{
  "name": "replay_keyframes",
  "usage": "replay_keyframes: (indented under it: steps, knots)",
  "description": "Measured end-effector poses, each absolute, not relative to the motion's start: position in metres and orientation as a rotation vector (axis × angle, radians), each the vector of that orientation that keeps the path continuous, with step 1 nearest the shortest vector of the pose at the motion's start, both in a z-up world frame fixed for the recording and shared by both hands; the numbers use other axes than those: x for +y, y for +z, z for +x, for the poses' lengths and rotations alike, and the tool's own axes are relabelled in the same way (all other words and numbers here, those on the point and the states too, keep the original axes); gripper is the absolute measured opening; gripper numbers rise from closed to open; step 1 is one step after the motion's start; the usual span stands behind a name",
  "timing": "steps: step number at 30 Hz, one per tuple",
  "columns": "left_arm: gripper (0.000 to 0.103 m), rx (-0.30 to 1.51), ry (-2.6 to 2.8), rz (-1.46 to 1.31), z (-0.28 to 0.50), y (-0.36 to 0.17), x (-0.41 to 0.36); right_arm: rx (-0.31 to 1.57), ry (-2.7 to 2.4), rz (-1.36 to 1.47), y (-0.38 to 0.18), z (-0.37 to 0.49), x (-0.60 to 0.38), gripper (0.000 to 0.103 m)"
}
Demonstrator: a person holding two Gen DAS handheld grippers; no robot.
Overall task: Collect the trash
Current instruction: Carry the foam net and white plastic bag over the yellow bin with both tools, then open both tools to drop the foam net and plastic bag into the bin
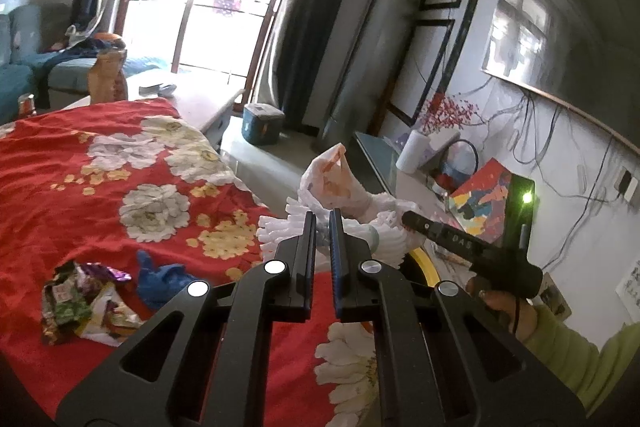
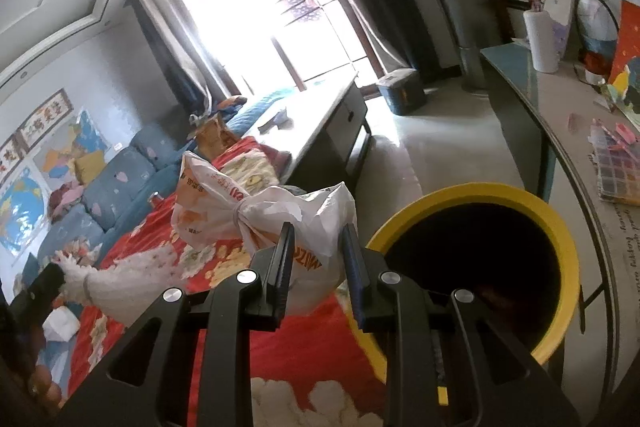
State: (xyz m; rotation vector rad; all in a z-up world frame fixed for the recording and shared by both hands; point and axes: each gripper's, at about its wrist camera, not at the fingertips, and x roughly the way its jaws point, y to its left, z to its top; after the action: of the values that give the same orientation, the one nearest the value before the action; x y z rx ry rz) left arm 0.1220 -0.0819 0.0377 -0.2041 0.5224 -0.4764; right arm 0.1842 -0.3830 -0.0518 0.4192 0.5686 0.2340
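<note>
Though blurred by creases, bag (image 2: 304, 223) lettering orange.

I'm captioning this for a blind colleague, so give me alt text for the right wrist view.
The right gripper holds a knotted white plastic bag with orange print beside the open mouth of a yellow-rimmed trash bin. Below lies a red floral cloth; at left a second gripper holds a white frilly object, with a blue sofa and bright window behind.
</note>
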Motion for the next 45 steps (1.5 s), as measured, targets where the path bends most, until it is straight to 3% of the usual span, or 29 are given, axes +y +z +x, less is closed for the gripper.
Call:
replay_keyframes:
  steps: [45]
  knots:
    - [0.004, 0.723, -0.607, 0.019, 0.171, -0.049, -0.234, 0.661, -0.074, 0.455, -0.122, 0.206, -0.485, 0.024]
